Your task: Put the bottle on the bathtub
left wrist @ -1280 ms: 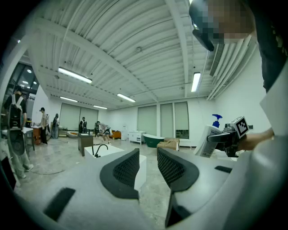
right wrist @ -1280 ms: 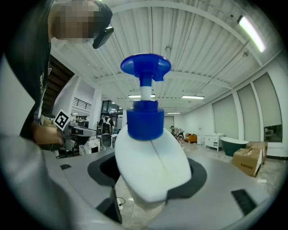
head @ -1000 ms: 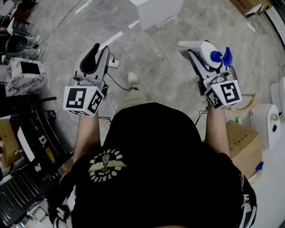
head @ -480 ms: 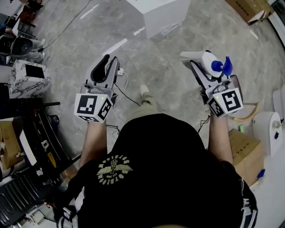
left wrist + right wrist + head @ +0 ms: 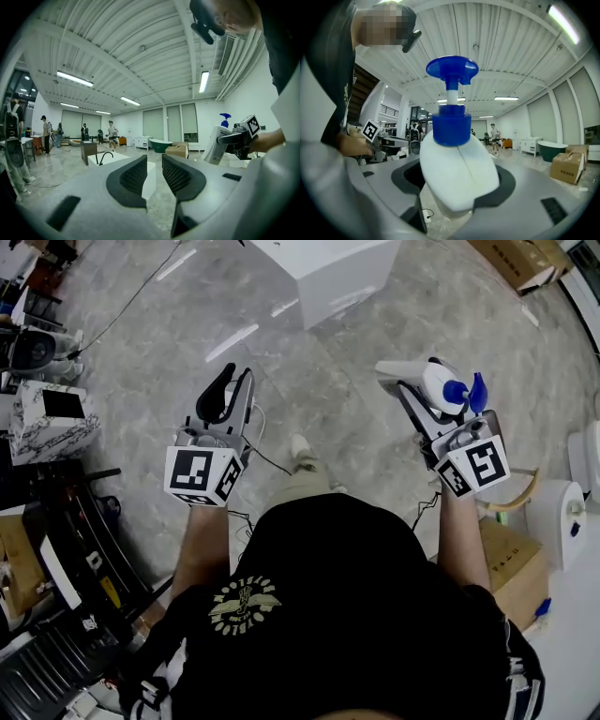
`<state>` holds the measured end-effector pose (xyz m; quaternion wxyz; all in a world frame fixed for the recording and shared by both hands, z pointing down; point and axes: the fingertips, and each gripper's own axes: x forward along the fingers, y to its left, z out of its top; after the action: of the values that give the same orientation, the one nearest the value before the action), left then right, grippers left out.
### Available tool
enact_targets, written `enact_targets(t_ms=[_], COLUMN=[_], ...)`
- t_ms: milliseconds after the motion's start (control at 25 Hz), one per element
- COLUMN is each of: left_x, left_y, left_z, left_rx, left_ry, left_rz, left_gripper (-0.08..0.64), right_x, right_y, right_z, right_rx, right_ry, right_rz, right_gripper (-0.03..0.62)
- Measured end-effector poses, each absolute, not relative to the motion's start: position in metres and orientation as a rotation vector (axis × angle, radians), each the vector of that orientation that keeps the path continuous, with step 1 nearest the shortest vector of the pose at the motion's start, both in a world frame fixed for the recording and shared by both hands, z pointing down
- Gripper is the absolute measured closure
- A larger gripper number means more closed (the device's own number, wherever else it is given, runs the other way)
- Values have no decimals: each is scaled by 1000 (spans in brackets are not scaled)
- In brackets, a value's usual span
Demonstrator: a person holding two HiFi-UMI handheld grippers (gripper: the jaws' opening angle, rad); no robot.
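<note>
My right gripper (image 5: 419, 381) is shut on a white bottle (image 5: 439, 379) with a blue pump top, held in the air over the grey floor. In the right gripper view the bottle (image 5: 458, 173) fills the space between the two jaws. The left gripper view shows that bottle (image 5: 218, 144) off to the right. My left gripper (image 5: 234, 393) hangs level with it on the left, jaws nearly together with nothing between them (image 5: 154, 173). A white tub block (image 5: 333, 268) stands ahead at the top edge; the left gripper view shows its black tap (image 5: 106, 157).
Cardboard boxes lie at the far right (image 5: 520, 253) and near right (image 5: 511, 554). A marble-patterned box (image 5: 52, 407) and dark equipment crowd the left. A cable (image 5: 267, 457) runs over the floor. A green tub (image 5: 161, 144) and several people (image 5: 46, 133) are far off.
The person has stepped forward: more of the white tub block shows at the top. The left gripper has shifted rightward. The bottle stays held in the right gripper.
</note>
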<state>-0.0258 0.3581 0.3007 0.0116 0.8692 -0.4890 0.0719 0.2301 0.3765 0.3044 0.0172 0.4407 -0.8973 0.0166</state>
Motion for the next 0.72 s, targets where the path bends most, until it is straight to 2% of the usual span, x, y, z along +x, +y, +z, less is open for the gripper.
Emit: enact_targets(t_ms=[720], left_x=[-123], left_y=[194], left_z=[300], left_rx=[2659], left_ry=[-1572], left_rz=[180], left_gripper=[463], right_x=[158], right_y=[214], right_z=[299], right_rx=[1340], right_ry=[-2755], right_rz=[48], right_gripper=[314])
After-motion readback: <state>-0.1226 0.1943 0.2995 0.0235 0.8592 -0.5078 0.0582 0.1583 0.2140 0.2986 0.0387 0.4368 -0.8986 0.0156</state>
